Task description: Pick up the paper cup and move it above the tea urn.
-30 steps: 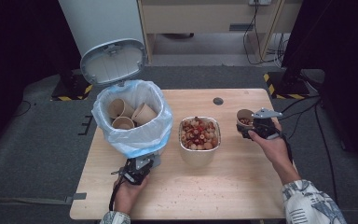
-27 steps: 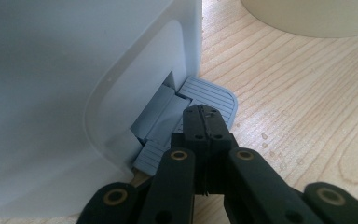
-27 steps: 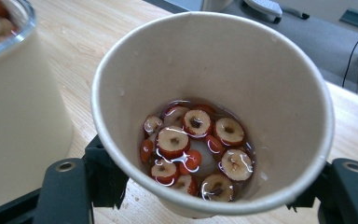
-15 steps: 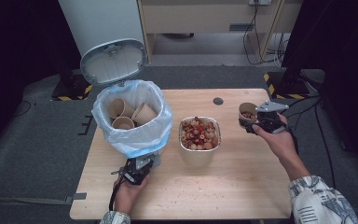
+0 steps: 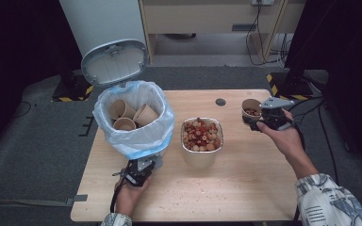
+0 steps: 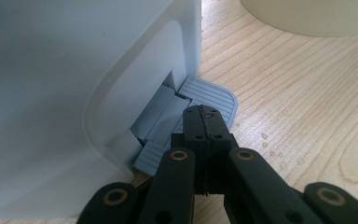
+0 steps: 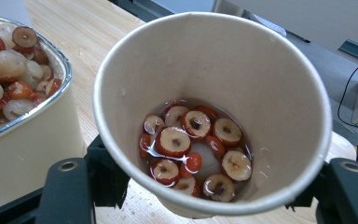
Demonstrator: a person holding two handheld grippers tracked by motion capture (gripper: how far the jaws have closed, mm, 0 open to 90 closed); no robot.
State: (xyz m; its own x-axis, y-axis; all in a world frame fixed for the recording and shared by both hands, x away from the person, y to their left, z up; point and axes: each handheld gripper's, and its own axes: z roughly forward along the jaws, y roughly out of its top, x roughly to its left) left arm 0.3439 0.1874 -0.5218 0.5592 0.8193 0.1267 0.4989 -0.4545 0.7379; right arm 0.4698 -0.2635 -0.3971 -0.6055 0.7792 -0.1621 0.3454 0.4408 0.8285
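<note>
- High view: the paper cup [image 5: 251,109] with fruit is held by the right gripper [image 5: 264,120] near the right edge of the table [image 5: 245,188], to the right of the foil container [image 5: 201,141]. Compared with a second ago, the cup is seen a little higher and farther from the person, so it is judged that it was lifted off the table and the emptying into the container can come next. The right forearm is stretched forward from the lower right corner, with the hand [image 5: 283,136] behind the gripper.
- High view: the left gripper [image 5: 139,170] has stayed at the foot of the pedal bin [image 5: 134,122], whose lid [image 5: 114,61] is standing open; three empty cups [image 5: 133,114] are lying inside the bag. The left hand [image 5: 127,193] is kept low on the table.
- Left gripper view: the black jaws are closed together with nothing between them, and their tip is pressed down on the grey pedal [image 6: 205,100] at the base of the bin.
- Right gripper view: the cup is clasped by its wall between the two jaws, which are spread to the width of the cup. Sliced red fruit [image 7: 193,149] in some liquid is seen at its bottom. The foil container is standing just beside, at the left.
</note>
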